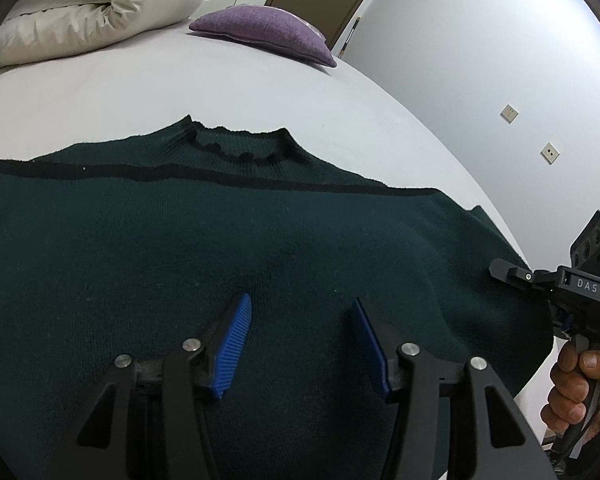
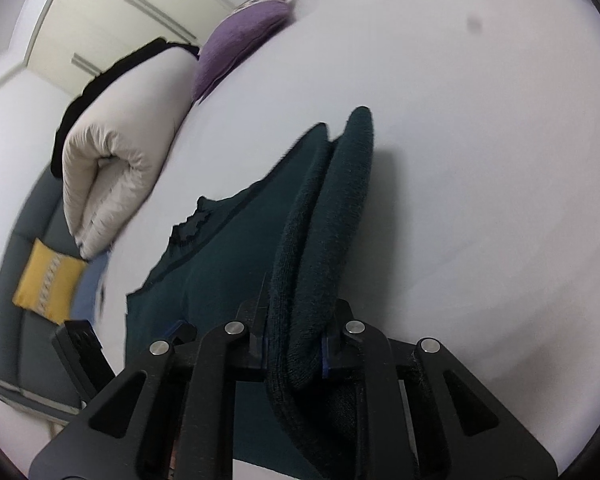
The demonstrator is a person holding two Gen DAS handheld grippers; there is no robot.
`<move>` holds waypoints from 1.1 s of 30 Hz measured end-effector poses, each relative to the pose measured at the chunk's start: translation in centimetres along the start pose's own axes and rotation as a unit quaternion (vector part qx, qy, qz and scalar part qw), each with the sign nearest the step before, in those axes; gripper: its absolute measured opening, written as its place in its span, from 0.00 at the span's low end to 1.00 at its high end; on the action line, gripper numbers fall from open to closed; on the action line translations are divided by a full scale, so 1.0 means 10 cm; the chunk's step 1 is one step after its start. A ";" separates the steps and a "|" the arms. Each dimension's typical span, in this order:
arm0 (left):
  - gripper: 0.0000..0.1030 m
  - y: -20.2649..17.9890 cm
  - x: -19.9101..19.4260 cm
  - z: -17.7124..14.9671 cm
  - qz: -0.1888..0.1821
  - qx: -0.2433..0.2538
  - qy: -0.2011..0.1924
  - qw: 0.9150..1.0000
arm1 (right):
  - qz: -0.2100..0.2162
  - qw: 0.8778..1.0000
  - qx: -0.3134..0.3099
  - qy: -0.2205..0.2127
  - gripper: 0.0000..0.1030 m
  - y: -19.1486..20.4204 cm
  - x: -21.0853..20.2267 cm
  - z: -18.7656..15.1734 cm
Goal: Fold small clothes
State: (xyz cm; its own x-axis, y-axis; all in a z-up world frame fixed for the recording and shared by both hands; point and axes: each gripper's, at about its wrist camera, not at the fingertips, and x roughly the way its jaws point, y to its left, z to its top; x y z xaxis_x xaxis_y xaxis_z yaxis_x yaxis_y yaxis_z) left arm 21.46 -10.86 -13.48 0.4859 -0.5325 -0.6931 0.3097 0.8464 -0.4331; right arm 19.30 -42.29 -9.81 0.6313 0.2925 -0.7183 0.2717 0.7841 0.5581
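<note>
The left gripper [image 1: 300, 312] hangs with its blue pads [image 1: 232, 348] spread over the dark green sweater [image 1: 148, 248], pinching nothing. The sweater lies flat on the white bed [image 1: 120, 92], collar toward 12 o'clock. The right gripper [image 2: 294, 344] is pressed together on a bunched fold of it. Only the left view shows the person's hand [image 1: 576, 392] at 4 o'clock; only the right view shows the yellow cushion [image 2: 48, 280] at 9 o'clock.

left wrist: close, angled down | right wrist (blurred): seemingly likewise | shared: sweater [image 1: 220, 248]

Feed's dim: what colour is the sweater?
Dark green sweater, one black chest stripe; clearest in left wrist view.
</note>
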 end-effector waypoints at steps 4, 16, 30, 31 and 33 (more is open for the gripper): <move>0.53 0.05 -0.02 0.01 -0.017 -0.011 0.001 1.000 | -0.018 0.999 -0.035 -0.001 0.15 0.29 -0.05 0.00; 0.78 0.95 -0.46 0.10 -0.190 -0.226 -0.006 0.955 | -0.055 0.948 -0.306 0.068 0.15 2.13 0.54 -0.76; 0.61 0.68 -0.12 0.36 -0.140 -0.211 0.067 0.965 | 0.019 0.940 -0.321 0.109 0.53 1.94 0.31 -1.15; 0.55 0.68 -0.12 0.36 -0.136 -0.212 0.068 0.965 | 0.024 0.942 -0.317 0.109 0.53 1.87 0.20 -1.17; 0.44 0.69 -0.11 0.36 -0.125 -0.219 0.072 0.965 | 0.044 0.947 -0.303 0.102 0.53 1.75 -0.02 -1.18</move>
State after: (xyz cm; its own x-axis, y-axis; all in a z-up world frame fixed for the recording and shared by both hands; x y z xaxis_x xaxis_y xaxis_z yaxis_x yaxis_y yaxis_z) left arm 26.00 -4.41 -13.62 0.3128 -0.7411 -0.5940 0.0122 0.6285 -0.7777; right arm 15.37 -22.17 -4.85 0.4615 0.4219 -0.7804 -0.2801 0.9040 0.3230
